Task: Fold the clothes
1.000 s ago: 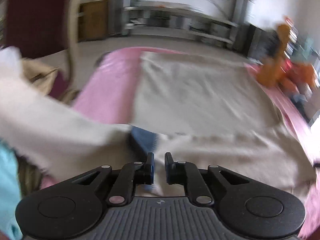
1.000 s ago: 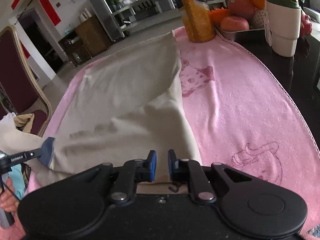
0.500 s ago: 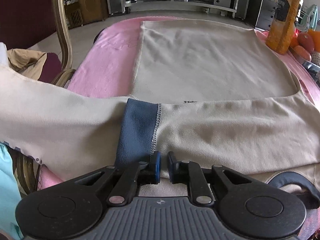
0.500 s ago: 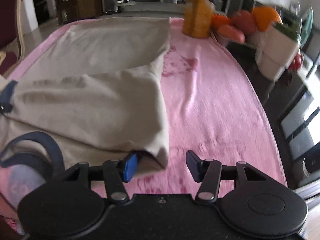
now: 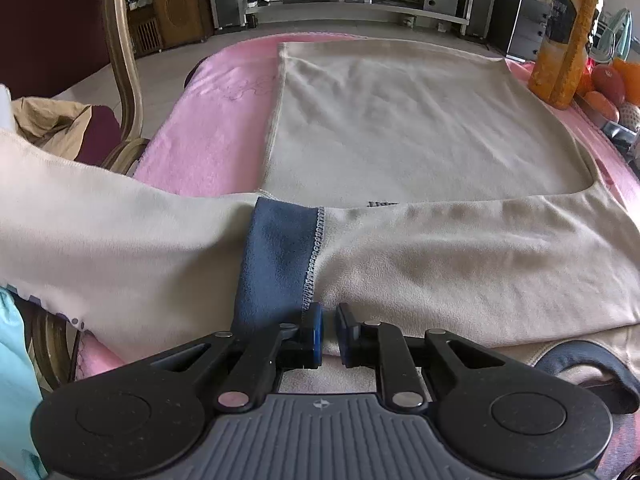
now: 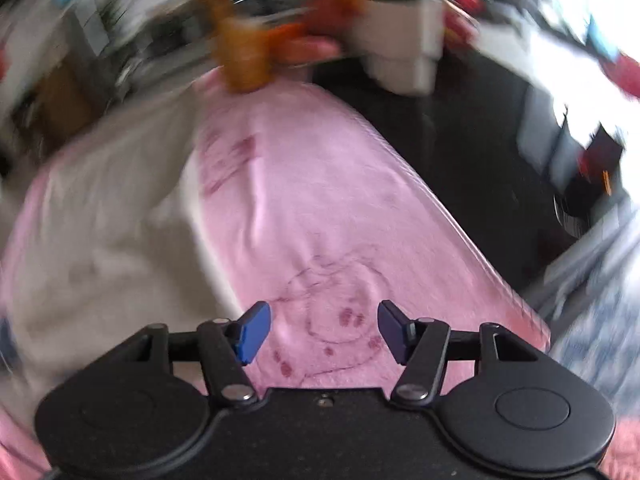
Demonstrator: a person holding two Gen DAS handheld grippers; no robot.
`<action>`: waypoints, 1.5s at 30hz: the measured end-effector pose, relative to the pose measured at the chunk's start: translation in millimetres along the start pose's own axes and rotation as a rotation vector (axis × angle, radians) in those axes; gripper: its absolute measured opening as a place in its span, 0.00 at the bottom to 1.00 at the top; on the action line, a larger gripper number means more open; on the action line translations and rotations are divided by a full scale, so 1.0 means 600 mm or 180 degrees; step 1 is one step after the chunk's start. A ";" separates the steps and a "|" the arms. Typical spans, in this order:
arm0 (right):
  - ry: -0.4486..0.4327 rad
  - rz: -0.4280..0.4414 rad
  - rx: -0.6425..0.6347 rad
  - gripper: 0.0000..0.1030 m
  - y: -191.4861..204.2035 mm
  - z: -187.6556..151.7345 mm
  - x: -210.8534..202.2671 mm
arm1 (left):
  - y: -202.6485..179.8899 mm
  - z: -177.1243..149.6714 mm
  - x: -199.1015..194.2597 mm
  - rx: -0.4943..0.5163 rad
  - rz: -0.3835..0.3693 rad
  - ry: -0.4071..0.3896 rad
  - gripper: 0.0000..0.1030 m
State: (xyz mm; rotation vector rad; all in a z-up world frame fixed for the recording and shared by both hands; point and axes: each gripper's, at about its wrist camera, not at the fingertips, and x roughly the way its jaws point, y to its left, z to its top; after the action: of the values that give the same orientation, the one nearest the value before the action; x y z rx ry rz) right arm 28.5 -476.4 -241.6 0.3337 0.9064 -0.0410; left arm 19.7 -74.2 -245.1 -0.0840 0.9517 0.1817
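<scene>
Now my left tongs [image 5: 328, 330] sit nearly together at the sleeve's blue cuff [image 5: 276, 264] of the beige garment [image 5: 400, 120], lower centre; whether they pinch it, I cannot tell. My right tongs [image 6: 320, 330], just opening, gape over the bare pink towel [image 6: 320, 200].

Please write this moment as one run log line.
left gripper: narrow gap at beige shirt cuff | right gripper: just opened, empty, over pink towel

the shirt [image 5: 400, 120] is cream, and its cuff [image 5: 276, 264] is dark blue with light stitches. the blanket [image 6: 320, 208] is pink with dark pink animal drawings and paw prints. the bottle [image 5: 568, 36] is orange. the gripper pads [image 6: 254, 332] are blue.
</scene>
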 end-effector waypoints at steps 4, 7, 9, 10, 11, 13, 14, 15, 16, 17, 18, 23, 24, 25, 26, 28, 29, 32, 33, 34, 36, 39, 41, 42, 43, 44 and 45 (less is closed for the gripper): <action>-0.0070 0.0398 0.0350 0.13 -0.013 0.010 -0.001 | 0.011 -0.001 -0.036 -0.0128 -0.0183 -0.0209 0.13; 0.0228 0.0982 0.0162 0.13 0.037 0.008 0.035 | 0.013 0.001 -0.048 -0.0187 -0.0250 -0.0358 0.14; 0.0510 0.1129 0.0168 0.14 0.061 0.003 0.068 | 0.015 -0.001 -0.027 -0.0216 -0.0109 -0.0192 0.14; 0.0640 0.1097 0.0199 0.14 0.067 0.001 0.084 | 0.022 -0.003 -0.017 -0.0266 -0.0082 -0.0108 0.14; 0.0769 0.1022 0.0257 0.14 0.068 -0.002 0.099 | 0.029 -0.005 -0.008 -0.0316 -0.0054 -0.0025 0.17; 0.0887 0.0892 0.0491 0.03 0.051 -0.003 0.113 | 0.043 -0.007 -0.002 -0.0440 -0.0066 0.0096 0.17; 0.0892 0.0878 0.0664 0.03 0.036 -0.002 0.111 | 0.050 -0.007 -0.004 -0.0509 -0.0094 0.0135 0.17; 0.0837 0.0813 0.0812 0.03 0.021 0.000 0.106 | 0.055 -0.008 -0.010 -0.0561 -0.0075 0.0153 0.18; 0.0707 0.0674 0.0897 0.05 0.008 0.002 0.097 | 0.060 -0.010 -0.015 -0.0614 -0.0057 0.0171 0.19; 0.0570 0.0520 0.0935 0.14 -0.001 0.003 0.085 | 0.065 -0.012 -0.021 -0.0658 -0.0031 0.0180 0.18; 0.0438 0.0414 0.0966 0.21 -0.008 0.004 0.073 | 0.064 -0.014 -0.030 -0.0621 0.0065 0.0116 0.16; 0.0131 0.0727 0.0901 0.28 0.011 0.006 0.043 | 0.063 -0.013 -0.063 -0.0597 0.0066 -0.0176 0.27; 0.0077 0.0803 0.0882 0.29 0.016 0.007 0.037 | 0.064 -0.014 -0.066 -0.0581 0.0055 -0.0210 0.29; 0.0031 0.0884 0.0835 0.33 0.023 0.009 0.032 | 0.062 -0.016 -0.069 -0.0552 0.0072 -0.0247 0.30; -0.0004 0.0976 0.0755 0.38 0.036 0.011 0.026 | 0.060 -0.018 -0.072 -0.0524 0.0088 -0.0284 0.30; -0.0066 0.1141 0.0607 0.43 0.061 0.011 0.017 | 0.058 -0.021 -0.075 -0.0483 0.0109 -0.0333 0.32; -0.0082 0.1200 0.0542 0.44 0.069 0.014 0.016 | 0.058 -0.021 -0.076 -0.0485 0.0101 -0.0342 0.32; -0.0046 0.1380 0.0457 0.49 0.084 0.015 0.015 | 0.060 -0.019 -0.075 -0.0497 0.0102 -0.0352 0.34; -0.0024 0.1428 0.0443 0.51 0.088 0.016 0.016 | 0.060 -0.019 -0.074 -0.0505 0.0109 -0.0354 0.35; 0.0005 0.1459 0.0437 0.52 0.092 0.018 0.019 | 0.060 -0.019 -0.073 -0.0512 0.0110 -0.0354 0.35; 0.0030 0.1461 0.0418 0.54 0.099 0.017 0.020 | 0.058 -0.019 -0.072 -0.0507 0.0110 -0.0353 0.36; 0.0030 0.1400 0.0419 0.55 0.095 0.013 0.017 | 0.055 -0.020 -0.070 -0.0484 0.0114 -0.0360 0.37; 0.0036 0.1385 0.0480 0.55 0.088 0.010 0.017 | 0.053 -0.021 -0.068 -0.0466 0.0122 -0.0357 0.37; 0.0036 0.1382 0.0513 0.56 0.085 0.010 0.018 | 0.053 -0.022 -0.067 -0.0461 0.0131 -0.0353 0.37; 0.0042 0.1379 0.0539 0.56 0.083 0.009 0.019 | 0.052 -0.023 -0.066 -0.0456 0.0141 -0.0350 0.37; 0.0057 0.1378 0.0551 0.56 0.081 0.009 0.019 | 0.052 -0.024 -0.066 -0.0455 0.0150 -0.0348 0.37; 0.0074 0.1375 0.0550 0.56 0.081 0.008 0.021 | 0.052 -0.024 -0.065 -0.0456 0.0159 -0.0346 0.37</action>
State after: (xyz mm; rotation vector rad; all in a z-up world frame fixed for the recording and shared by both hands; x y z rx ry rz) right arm 48.5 -430.5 -235.4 0.6863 0.8394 0.2845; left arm -19.9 -50.2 -221.4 -0.1806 0.8322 0.2978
